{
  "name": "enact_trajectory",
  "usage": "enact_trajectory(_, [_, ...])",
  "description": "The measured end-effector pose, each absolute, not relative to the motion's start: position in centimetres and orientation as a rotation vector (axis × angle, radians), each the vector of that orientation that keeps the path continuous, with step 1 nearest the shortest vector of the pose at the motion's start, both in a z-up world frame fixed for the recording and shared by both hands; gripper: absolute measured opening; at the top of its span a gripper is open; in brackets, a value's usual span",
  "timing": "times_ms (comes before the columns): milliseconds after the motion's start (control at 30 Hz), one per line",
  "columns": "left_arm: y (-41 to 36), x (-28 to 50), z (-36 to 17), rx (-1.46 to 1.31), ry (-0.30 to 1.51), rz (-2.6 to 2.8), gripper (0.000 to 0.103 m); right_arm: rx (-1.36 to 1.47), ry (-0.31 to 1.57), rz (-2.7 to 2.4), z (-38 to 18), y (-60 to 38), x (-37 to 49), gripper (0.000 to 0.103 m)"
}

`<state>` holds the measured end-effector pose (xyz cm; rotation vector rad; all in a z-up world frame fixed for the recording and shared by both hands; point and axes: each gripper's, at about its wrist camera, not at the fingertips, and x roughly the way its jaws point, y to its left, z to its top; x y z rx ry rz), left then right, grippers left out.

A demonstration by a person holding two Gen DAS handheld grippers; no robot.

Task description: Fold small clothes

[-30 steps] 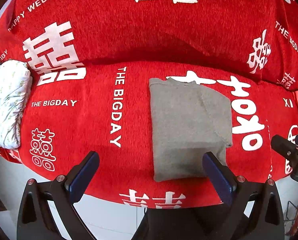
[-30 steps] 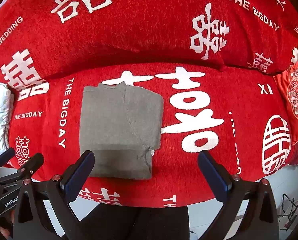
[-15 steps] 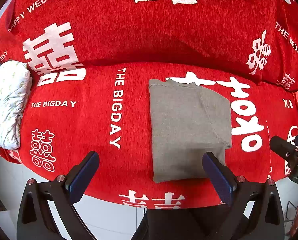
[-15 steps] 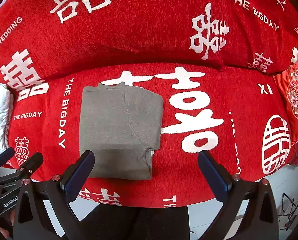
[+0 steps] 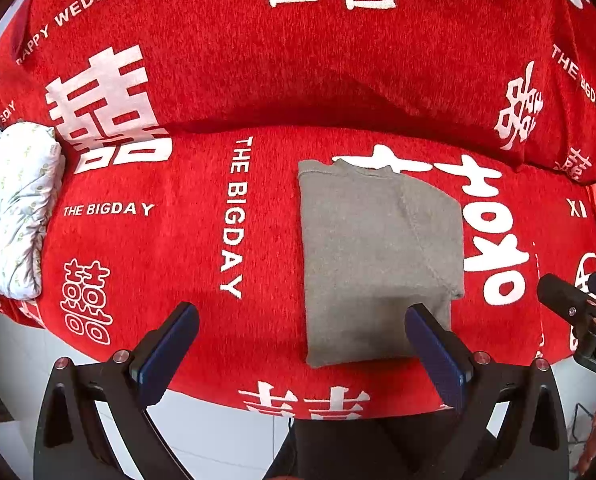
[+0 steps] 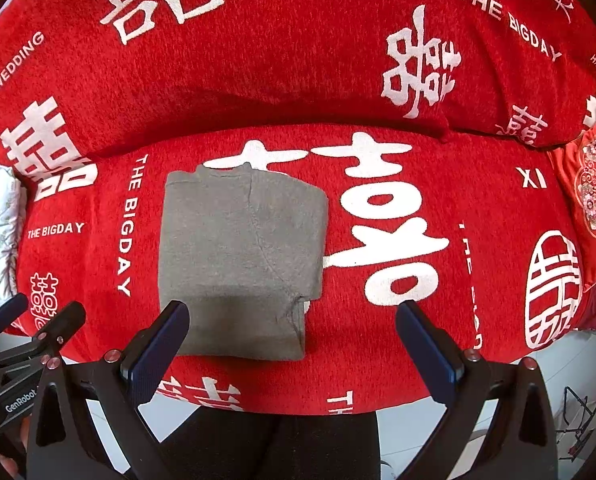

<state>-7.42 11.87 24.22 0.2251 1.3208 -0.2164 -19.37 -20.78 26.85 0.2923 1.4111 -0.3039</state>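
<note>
Red sofa cover with a folded grey top lying flat on the seat.
Left gripper and right gripper both hang spread wide near its front edge, holding nothing.

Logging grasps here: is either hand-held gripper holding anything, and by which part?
Nothing held. Left hand-held gripper and right hand-held gripper are open; the folded grey knit garment lies free.
</note>
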Motion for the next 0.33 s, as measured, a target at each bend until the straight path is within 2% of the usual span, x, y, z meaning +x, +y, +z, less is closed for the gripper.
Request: enact_trajectory(333, [12.25, -7.12, 24.78, 0.205, 1.269, -0.191, 0.103, 0.292, 1.411, -0.312, 26.57, -20.62, -19.75, 0.103])
